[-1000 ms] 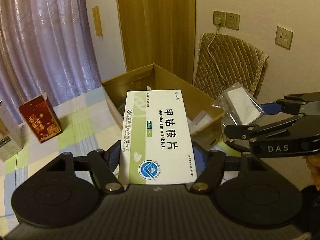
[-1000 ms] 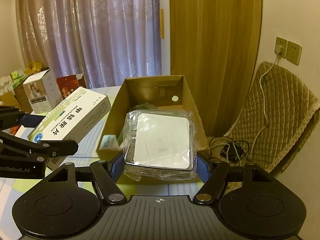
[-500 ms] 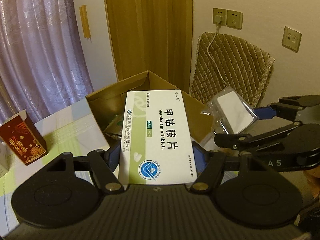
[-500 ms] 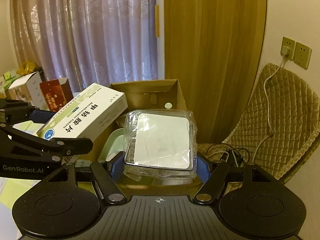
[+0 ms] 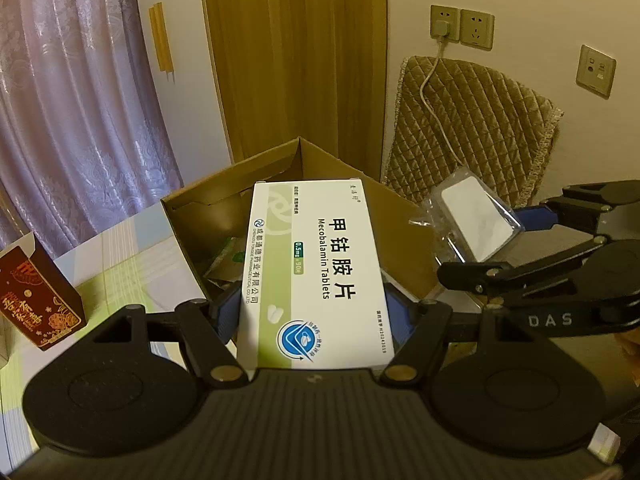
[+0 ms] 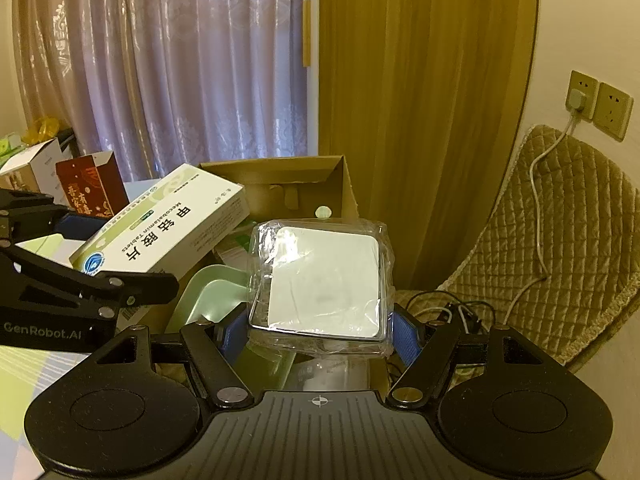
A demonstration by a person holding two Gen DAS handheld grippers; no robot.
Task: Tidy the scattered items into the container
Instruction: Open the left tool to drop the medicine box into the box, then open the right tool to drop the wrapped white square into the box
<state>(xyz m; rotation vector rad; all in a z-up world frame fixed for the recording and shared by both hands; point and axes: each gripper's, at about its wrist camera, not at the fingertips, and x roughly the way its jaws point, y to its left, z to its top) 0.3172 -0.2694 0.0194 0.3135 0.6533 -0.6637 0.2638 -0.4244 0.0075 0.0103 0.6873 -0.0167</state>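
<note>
My left gripper (image 5: 314, 312) is shut on a white and green Mecobalamin tablet box (image 5: 316, 272), held above the open cardboard box (image 5: 224, 196). My right gripper (image 6: 320, 328) is shut on a white square item in clear plastic wrap (image 6: 324, 280), also over the cardboard box (image 6: 296, 184). From the right wrist view the tablet box (image 6: 160, 228) hangs to the left of the wrapped item. From the left wrist view the wrapped item (image 5: 476, 220) hangs at the right. A pale green tray (image 6: 208, 296) and other packets lie inside the carton.
A red gift box (image 5: 36, 300) stands on the checked tablecloth (image 5: 132, 264) at the left. A white carton (image 6: 36, 160) sits behind it. A quilted chair (image 6: 560, 240) with a charger cable stands at the right, by the wall sockets (image 5: 460, 28). Curtains hang behind.
Both grippers have moved forward and over the cardboard box with their items still held. The box's inside with the green tray has come into view under the right gripper.
</note>
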